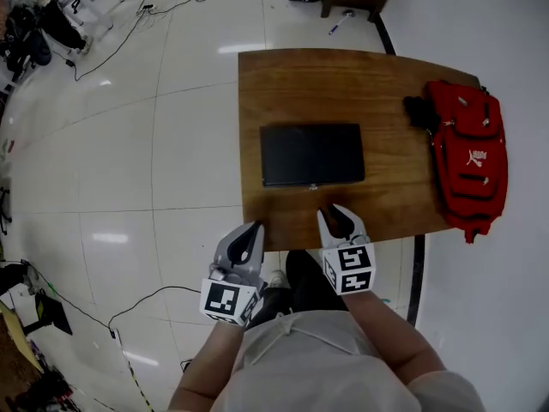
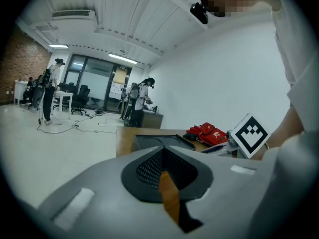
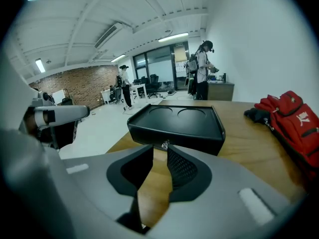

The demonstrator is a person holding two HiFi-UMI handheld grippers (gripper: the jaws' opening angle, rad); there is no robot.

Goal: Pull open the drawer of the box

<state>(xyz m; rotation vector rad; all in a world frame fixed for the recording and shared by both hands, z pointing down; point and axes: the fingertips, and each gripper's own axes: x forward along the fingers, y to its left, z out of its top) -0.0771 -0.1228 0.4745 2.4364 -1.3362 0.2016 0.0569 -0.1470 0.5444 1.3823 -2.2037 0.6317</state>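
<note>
Left claw (image 1: 251, 232): tips together, nothing between them. It hangs off the near left corner of the tabletop (image 1: 292, 84), over the floor and apart from the box. Its own view is mostly filled by its grey body, with only a sliver of the box showing past it.

Box (image 1: 312, 154): flat, black, hard-sided, lying mid-tabletop with its front face toward the person. It is probably light, and on this smooth wood it may slide toward the pull unless braced. The only hold is a small shiny knob (image 3: 164, 145) at the centre of the front face. The knob is tiny and likely slick, so it wants a pinch square on it.

Right claw (image 1: 334, 213): a narrow gap, empty. It sits just short of the front face and is lined up on the knob.

Red backpack (image 1: 470, 157): far right, well clear.

Unclear: the drawer seam is hard to trace on the dark face, and its contents and weight are unknown.
</note>
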